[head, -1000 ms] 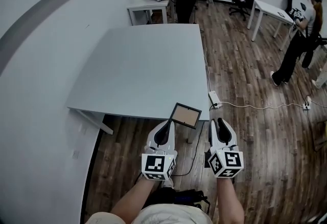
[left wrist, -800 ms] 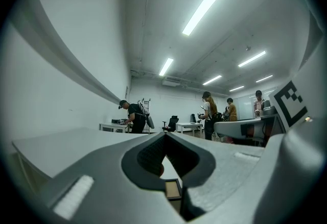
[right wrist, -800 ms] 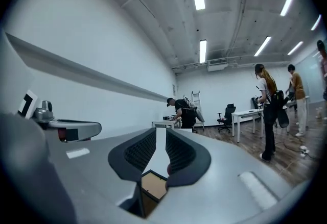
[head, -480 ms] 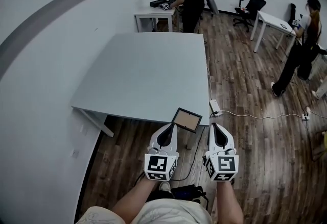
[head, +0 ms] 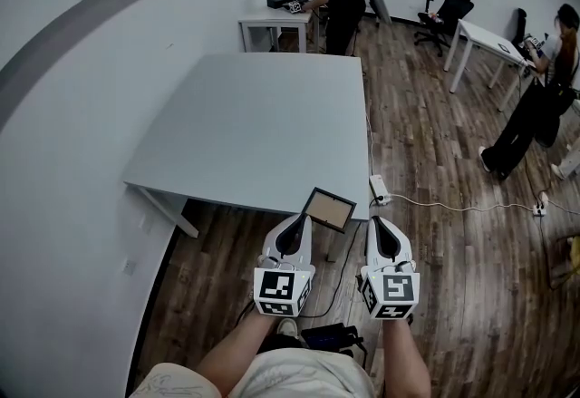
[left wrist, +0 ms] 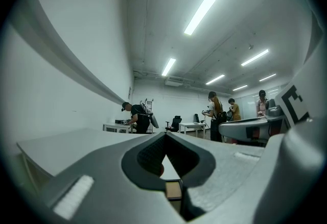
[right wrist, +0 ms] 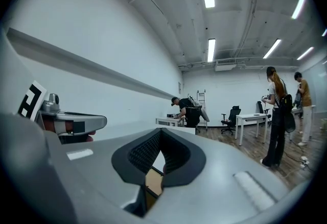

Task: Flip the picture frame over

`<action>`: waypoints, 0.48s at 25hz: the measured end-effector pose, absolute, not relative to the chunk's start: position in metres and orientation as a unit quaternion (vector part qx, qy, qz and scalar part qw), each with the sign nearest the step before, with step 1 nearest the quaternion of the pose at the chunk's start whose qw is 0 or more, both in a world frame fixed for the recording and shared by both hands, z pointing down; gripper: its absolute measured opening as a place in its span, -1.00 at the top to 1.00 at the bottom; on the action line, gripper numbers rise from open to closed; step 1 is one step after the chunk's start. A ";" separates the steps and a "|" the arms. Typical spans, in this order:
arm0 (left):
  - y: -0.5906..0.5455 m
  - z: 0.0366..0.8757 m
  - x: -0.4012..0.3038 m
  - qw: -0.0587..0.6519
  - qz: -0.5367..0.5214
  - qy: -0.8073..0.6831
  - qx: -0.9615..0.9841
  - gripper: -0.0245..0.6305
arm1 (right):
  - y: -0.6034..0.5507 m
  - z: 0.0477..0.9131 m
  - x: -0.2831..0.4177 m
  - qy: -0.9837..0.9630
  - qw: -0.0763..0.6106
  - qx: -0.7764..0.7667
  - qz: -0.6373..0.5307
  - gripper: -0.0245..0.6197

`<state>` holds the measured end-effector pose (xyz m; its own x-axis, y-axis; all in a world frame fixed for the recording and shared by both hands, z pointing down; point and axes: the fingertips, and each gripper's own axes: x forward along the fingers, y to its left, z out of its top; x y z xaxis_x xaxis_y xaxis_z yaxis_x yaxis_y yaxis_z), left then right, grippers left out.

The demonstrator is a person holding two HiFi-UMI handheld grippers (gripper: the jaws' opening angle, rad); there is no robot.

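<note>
Head view shows the picture frame (head: 328, 209) lying brown side up at the worktop's (head: 254, 124) near corner, front or back unclear, just ahead of the left tool (head: 299, 219) and right tool (head: 379, 221), both closed and empty.

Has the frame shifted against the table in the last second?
No. In the head view the frame still overlaps the table's near edge close to its corner, at the same tilt, at the left gripper's tip.
</note>
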<state>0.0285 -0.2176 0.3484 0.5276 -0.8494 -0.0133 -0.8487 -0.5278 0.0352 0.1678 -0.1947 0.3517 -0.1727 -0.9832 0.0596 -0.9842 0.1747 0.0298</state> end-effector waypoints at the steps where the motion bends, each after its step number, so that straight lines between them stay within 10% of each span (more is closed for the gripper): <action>1: -0.217 0.349 0.028 0.012 -0.014 -0.486 0.874 0.92 | -0.195 0.352 0.168 -0.765 0.033 0.643 0.008 0.86; 12: -0.215 0.349 0.029 0.013 -0.015 -0.487 0.873 0.93 | -0.193 0.356 0.170 -0.764 0.034 0.645 0.012 0.86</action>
